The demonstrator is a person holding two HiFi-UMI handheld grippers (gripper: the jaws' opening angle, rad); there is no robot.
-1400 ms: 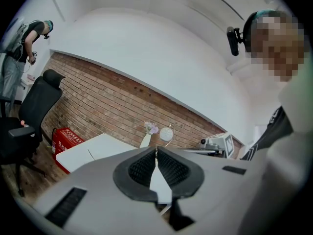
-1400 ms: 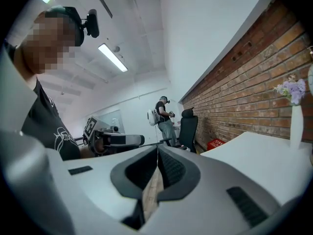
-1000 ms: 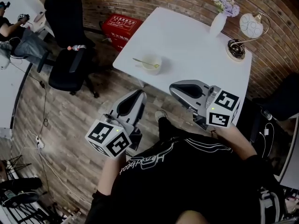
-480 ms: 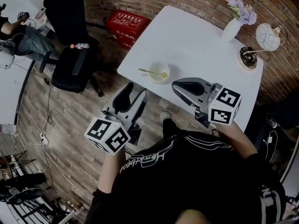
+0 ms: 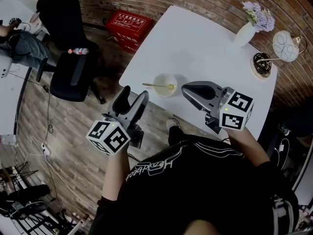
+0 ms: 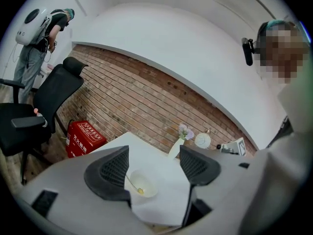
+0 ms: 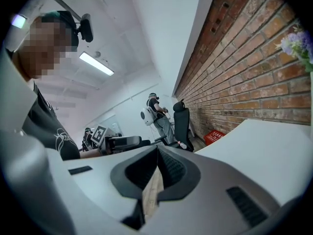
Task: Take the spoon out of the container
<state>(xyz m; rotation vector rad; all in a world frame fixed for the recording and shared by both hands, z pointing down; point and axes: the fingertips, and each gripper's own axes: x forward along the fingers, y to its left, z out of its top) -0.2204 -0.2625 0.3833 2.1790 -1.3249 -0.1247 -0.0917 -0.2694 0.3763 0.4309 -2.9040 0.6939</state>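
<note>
A small white bowl (image 5: 165, 84) sits near the front edge of the white table (image 5: 205, 43). In it lies a thin yellow-green spoon (image 5: 159, 86), its handle sticking out to the left over the rim. My left gripper (image 5: 133, 94) hovers off the table edge, left of the bowl, its jaws opening with nothing between them. The left gripper view frames the bowl (image 6: 142, 184) and spoon (image 6: 133, 185) between its jaws. My right gripper (image 5: 187, 88) is shut and empty, just right of the bowl, above the table.
A white vase of purple flowers (image 5: 250, 26) and a round lamp (image 5: 274, 53) stand at the table's far right. A black office chair (image 5: 68, 48) and a red box (image 5: 128, 23) are on the wooden floor to the left. A brick wall runs behind.
My left gripper went from shut to open and moved up towards the table edge beside the bowl. The view shifted, so the bowl now lies closer to both grippers.
</note>
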